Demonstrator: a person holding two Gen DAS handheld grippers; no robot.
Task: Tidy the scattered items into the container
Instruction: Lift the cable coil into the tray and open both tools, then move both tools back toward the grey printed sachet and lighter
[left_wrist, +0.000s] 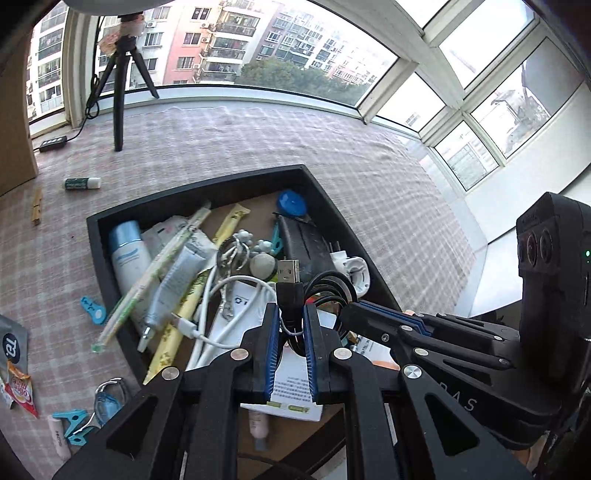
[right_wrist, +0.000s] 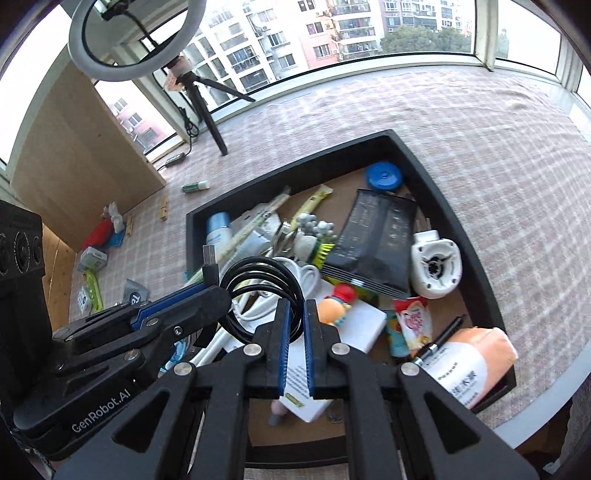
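1. Black coiled cable (left_wrist: 325, 291) is held over the black tray (left_wrist: 207, 192), gripped by both tools at once.
2. Left gripper (left_wrist: 291, 325) has its jaws closed on the stem of the cable just below the plug (left_wrist: 289, 272); the plug's long axis runs along the fingers and its metal end points away from the camera, toward the tray's far wall.
3. Right gripper (right_wrist: 295, 325) has its jaws closed on the near side of the cable's loop (right_wrist: 258, 291), which stands roughly upright, its coil bulging to the left of the fingers.
4. Left wrist view alone shows items outside the tray on the checked cloth (left_wrist: 221, 140): a blue clip (left_wrist: 92, 308), a wooden peg (left_wrist: 37, 206), a green-and-white tube (left_wrist: 82, 182) and sachets (left_wrist: 18, 384).
5. Right wrist view alone shows the tray's right side: a white fan (right_wrist: 436, 264), a black pouch (right_wrist: 373, 243), a pen (right_wrist: 441, 341) and an orange tissue pack (right_wrist: 469, 358).
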